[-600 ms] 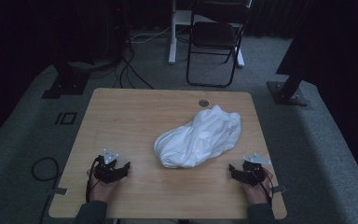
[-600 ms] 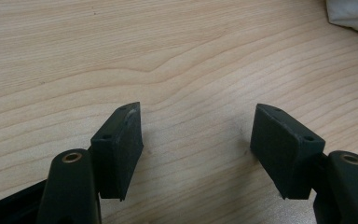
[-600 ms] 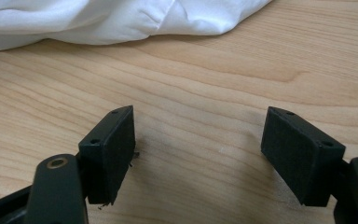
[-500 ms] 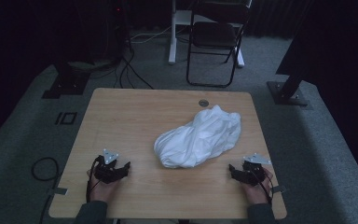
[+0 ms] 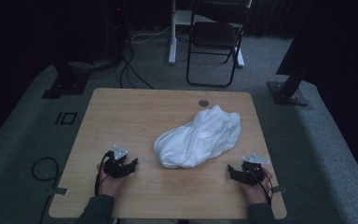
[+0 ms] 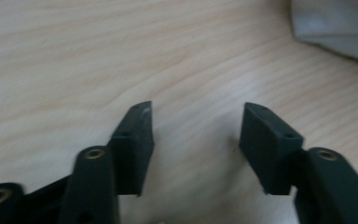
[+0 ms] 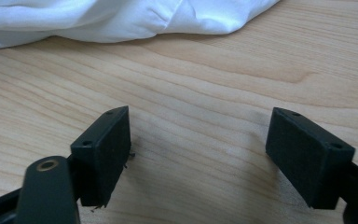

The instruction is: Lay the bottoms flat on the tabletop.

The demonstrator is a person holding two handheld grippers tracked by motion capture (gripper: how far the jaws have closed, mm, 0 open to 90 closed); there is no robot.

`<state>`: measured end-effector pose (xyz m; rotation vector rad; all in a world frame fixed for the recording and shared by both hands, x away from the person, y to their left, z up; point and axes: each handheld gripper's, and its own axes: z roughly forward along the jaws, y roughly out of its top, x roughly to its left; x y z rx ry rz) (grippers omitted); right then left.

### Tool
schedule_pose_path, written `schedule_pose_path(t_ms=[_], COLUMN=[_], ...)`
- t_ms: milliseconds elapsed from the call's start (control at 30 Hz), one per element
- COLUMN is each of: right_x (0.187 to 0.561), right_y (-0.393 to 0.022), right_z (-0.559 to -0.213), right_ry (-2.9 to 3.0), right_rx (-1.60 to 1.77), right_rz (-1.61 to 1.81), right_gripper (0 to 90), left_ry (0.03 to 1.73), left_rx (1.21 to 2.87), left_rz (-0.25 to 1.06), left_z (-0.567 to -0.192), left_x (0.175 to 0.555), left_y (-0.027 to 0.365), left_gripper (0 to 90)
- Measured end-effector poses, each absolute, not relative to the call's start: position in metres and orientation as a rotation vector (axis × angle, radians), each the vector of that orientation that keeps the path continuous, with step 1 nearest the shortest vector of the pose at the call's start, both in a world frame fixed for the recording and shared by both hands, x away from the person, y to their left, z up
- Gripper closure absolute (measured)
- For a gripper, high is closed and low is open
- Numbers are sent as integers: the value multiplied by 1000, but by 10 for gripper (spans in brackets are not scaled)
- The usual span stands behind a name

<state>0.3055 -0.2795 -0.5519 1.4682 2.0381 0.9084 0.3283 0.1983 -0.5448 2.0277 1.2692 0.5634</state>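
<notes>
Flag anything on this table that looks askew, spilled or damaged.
Only the white cloth stands out: it lies crumpled in a loose heap right of the table's middle, not spread or folded. Nothing looks spilled or broken. Both grippers, left and right, rest open and apart from it.

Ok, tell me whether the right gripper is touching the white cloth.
Apart. In the right gripper view, bare wooden table lies between the right gripper and the white cloth; its jaws stand open and empty.
</notes>
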Motion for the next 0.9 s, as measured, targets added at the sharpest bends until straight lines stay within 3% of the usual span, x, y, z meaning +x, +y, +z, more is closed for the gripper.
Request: schedule_pose_path(t_ms=[267, 533, 900], right_x=[305, 303, 303], right_y=[-278, -271, -262], right_z=[-552, -550, -548], right_ry=[2026, 2035, 2054], right_rx=[1469, 1462, 1429], right_rz=[915, 939, 958], right_gripper=[283, 369, 371], left_ry=[1241, 1208, 1115], left_rx=[2047, 1999, 2011], left_rz=[509, 417, 347], left_z=[-540, -544, -543], left_x=[365, 385, 371], left_y=[171, 146, 127], left_gripper=[640, 662, 718])
